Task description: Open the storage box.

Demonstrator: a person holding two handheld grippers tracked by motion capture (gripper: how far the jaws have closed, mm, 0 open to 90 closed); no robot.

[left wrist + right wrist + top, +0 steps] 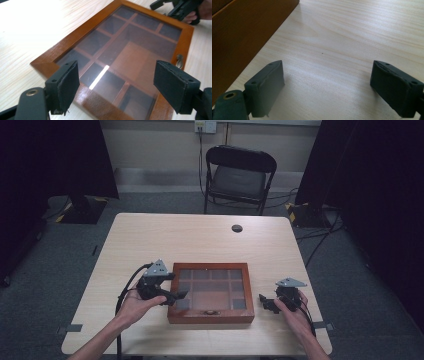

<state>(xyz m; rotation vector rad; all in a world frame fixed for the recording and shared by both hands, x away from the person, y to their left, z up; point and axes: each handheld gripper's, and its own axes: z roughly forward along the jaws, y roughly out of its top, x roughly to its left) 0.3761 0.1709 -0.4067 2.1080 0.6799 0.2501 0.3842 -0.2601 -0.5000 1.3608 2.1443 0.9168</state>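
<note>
High view first: we see a wooden display box (pixel 211 293) with a glass lid lying flat on the light desk (pixel 200 235), in the lower centre of the frame. Our left gripper (pixel 176 296) sits at the box's left edge, its tips over the lower left corner of the lid. Our right gripper (pixel 264 302) rests low on the desk just right of the box, apart from it.

From the left gripper view, we look down between its fingers (pixel 65 85), which stand wide apart with nothing pressed between them; below them lies the glass lid (pixel 120 47), with dark compartments underneath and a small metal clasp (pixel 179 60) at the frame's right edge.

From the right gripper view, the fingers (pixel 265 85) are also spread wide over bare desk, with the box's wooden side wall (pixel 244 32) in the upper left.
</note>
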